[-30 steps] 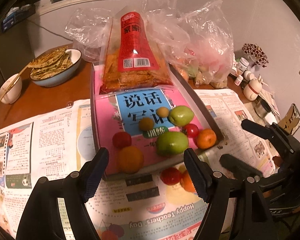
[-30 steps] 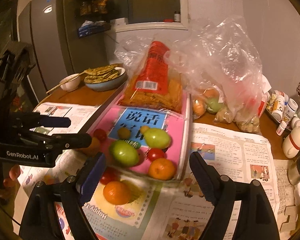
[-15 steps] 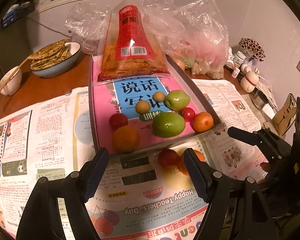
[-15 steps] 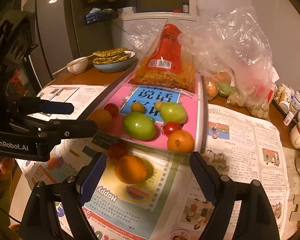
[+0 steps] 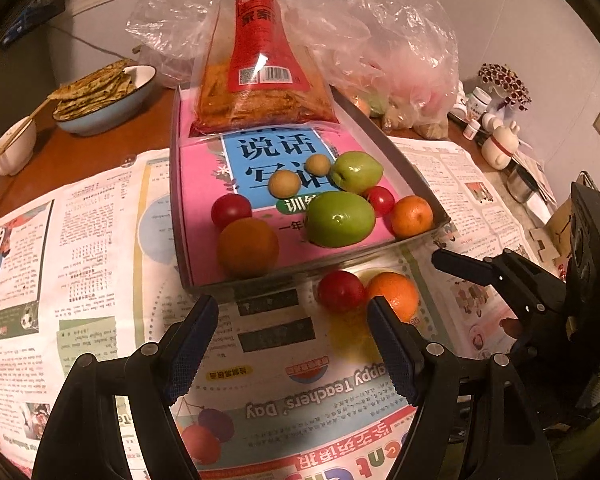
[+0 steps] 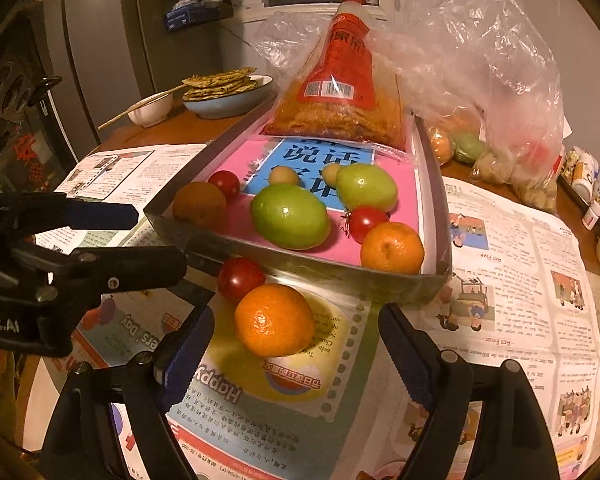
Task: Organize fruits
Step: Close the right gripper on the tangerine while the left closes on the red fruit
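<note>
A metal tray (image 5: 260, 280) (image 6: 320, 274) holds a pink book, a red snack bag and several fruits: green ones (image 5: 340, 218), oranges (image 5: 247, 245), red tomatoes and small tan ones. On the newspaper in front of the tray lie a loose orange (image 6: 274, 320) (image 5: 392, 294) and a red tomato (image 6: 240, 278) (image 5: 340, 290). My right gripper (image 6: 294, 320) hangs low over the orange with its jaws closing; the orange sits between the fingertips, untouched. My left gripper (image 5: 292, 312) stands open and empty, just short of the tomato.
Newspaper (image 5: 100, 240) covers the wooden table. A blue bowl of flatbread (image 5: 104, 96) and a white bowl (image 5: 14, 148) stand at the back left. Clear plastic bags of produce (image 6: 492, 92) lie behind the tray on the right. Small jars and figurines (image 5: 496, 136) crowd the far right.
Both grippers have sunk toward the table and moved closer to the loose orange and tomato. The right gripper's fingers now flank the orange.
</note>
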